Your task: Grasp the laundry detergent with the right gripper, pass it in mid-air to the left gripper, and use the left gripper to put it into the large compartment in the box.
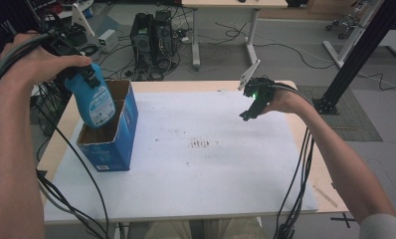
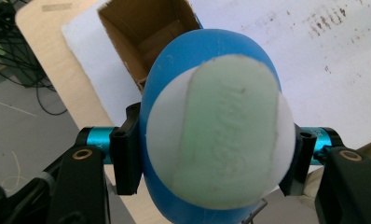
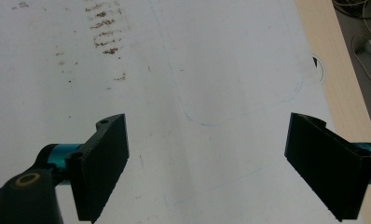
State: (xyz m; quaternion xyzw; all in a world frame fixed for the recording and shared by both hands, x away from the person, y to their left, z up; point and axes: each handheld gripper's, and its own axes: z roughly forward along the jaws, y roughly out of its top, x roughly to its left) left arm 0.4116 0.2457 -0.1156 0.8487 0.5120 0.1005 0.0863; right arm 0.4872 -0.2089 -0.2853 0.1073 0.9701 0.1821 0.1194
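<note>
We see the left gripper [image 1: 84, 74] raised over the left side of the table [image 1: 226, 85], its jaws pinching a blue bottle [image 1: 97, 102] by the upper end. In the high view the bottle hangs tilted, its lower part dipping into the open top of a blue cardboard box [image 1: 117, 144] that stands on the white mat [image 1: 201, 174] near the left edge. Whether the bottle touches the box's inner wall, we cannot tell.

From the left gripper view, we look along the jaws onto the bottle's [image 2: 207, 140] end: a white oval face with a pale green raised panel, ringed in blue. The black pads [image 2: 127, 154] press on its two sides. Beyond it, the brown inside of the box [image 2: 146, 32] opens on the far side.

The right gripper [image 1: 249, 113] is held above the right half of the mat, well apart from the box and the bottle, pointing down and to the left. In the right gripper view its jaws stand spread wide, with nothing between them but the white mat [image 3: 197, 70], which carries a patch of small brown specks [image 3: 104, 28] on the far left and faint blue outlines.

A similar speckled patch [image 1: 203, 143] shows near the middle of the mat in the high view.
</note>
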